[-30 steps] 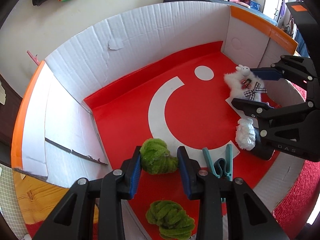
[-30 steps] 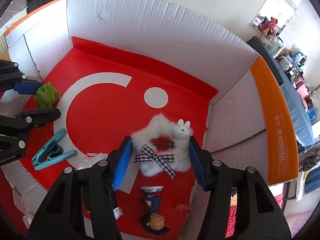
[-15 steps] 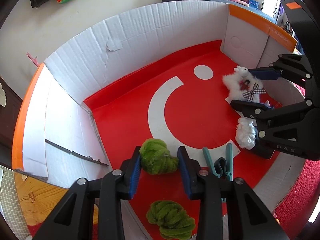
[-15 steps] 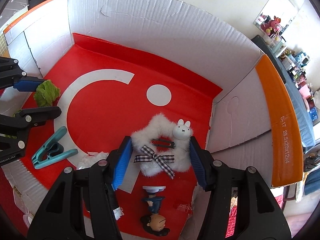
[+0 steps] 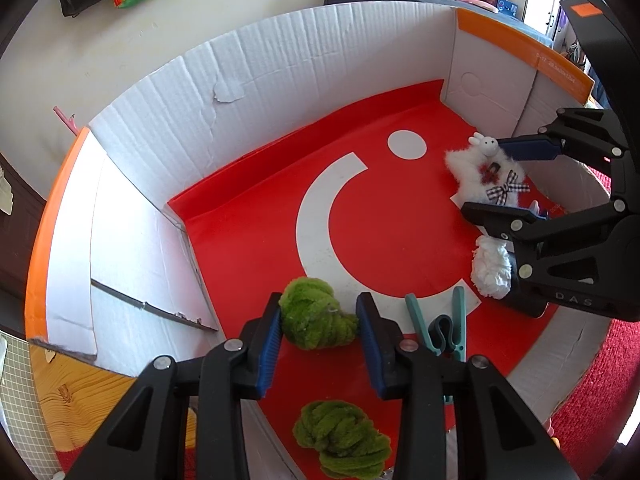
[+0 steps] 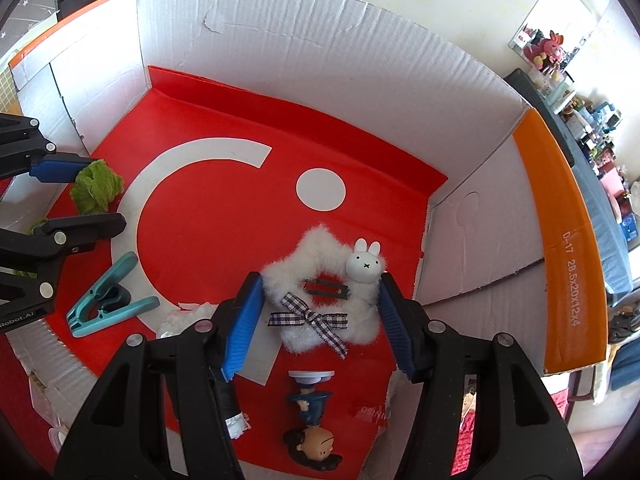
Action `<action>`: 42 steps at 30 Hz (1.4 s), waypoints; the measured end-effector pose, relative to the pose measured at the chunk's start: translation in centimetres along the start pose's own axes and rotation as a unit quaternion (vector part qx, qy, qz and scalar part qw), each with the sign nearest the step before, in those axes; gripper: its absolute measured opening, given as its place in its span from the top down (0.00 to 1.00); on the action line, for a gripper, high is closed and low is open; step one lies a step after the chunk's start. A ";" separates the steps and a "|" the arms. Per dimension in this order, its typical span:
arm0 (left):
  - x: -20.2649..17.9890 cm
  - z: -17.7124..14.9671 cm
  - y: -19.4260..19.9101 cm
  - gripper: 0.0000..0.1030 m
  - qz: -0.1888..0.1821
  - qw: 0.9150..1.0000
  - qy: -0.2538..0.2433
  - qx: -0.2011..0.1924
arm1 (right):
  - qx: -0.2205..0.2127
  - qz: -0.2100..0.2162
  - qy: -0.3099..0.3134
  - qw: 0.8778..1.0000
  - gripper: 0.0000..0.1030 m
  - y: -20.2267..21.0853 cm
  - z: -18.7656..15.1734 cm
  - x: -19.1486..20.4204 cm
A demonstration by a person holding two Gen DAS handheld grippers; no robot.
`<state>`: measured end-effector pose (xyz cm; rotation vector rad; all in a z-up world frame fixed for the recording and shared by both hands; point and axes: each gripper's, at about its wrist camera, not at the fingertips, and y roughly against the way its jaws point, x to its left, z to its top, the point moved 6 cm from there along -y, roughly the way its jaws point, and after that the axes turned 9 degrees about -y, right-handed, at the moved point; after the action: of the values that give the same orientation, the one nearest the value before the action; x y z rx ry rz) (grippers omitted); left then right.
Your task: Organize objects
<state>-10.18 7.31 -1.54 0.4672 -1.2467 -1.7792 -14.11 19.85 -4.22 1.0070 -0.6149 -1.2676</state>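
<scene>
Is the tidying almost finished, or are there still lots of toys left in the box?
Nothing looks sorted yet. The left gripper sits around a green yarn ball, and the right gripper around the fluffy white star; I can't tell if either is squeezing. Still lying in the box: another green yarn ball, the teal clip, a white fluffy clump and the little figurine.

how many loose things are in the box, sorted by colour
green yarn bundles: 2 (between the left gripper's jaws, nearer the camera)
white fluffy things: 2 (star clip with bunny, fluffy wad)
teal clip: 1
dark blue figurine: 1
total: 6
</scene>
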 end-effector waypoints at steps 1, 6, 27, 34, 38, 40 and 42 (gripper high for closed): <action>0.1 -0.1 0.0 0.62 -0.001 1.000 0.000 0.000 | 0.000 0.000 0.000 1.000 0.45 0.0 -0.1 0.1; 0.2 -0.4 0.5 0.58 -0.003 1.000 0.000 -0.001 | 0.000 0.001 0.000 1.000 0.45 0.1 -0.2 0.2; 0.6 -1.9 2.9 0.58 -0.004 1.000 0.007 -0.003 | -0.004 0.008 -0.004 1.000 0.43 0.4 -0.1 0.2; 0.8 -2.6 4.5 0.56 -0.005 1.000 0.012 -0.009 | -0.012 0.012 -0.006 1.000 0.40 1.0 0.1 0.1; 0.9 -3.0 5.6 0.54 -0.004 1.000 0.016 -0.014 | -0.017 0.015 -0.007 1.000 0.40 1.7 0.0 0.1; 0.9 -3.3 6.3 0.52 -0.004 1.000 0.018 -0.020 | -0.021 0.016 -0.008 1.000 0.40 2.1 0.0 0.1; 0.9 -3.2 6.9 0.51 -0.004 0.999 0.021 -0.026 | -0.029 0.018 -0.009 0.999 0.40 2.8 0.0 0.2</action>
<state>-5.28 4.13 3.35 0.4774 -1.1687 -1.7961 -12.70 19.67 -1.85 0.9342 -0.6051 -1.2583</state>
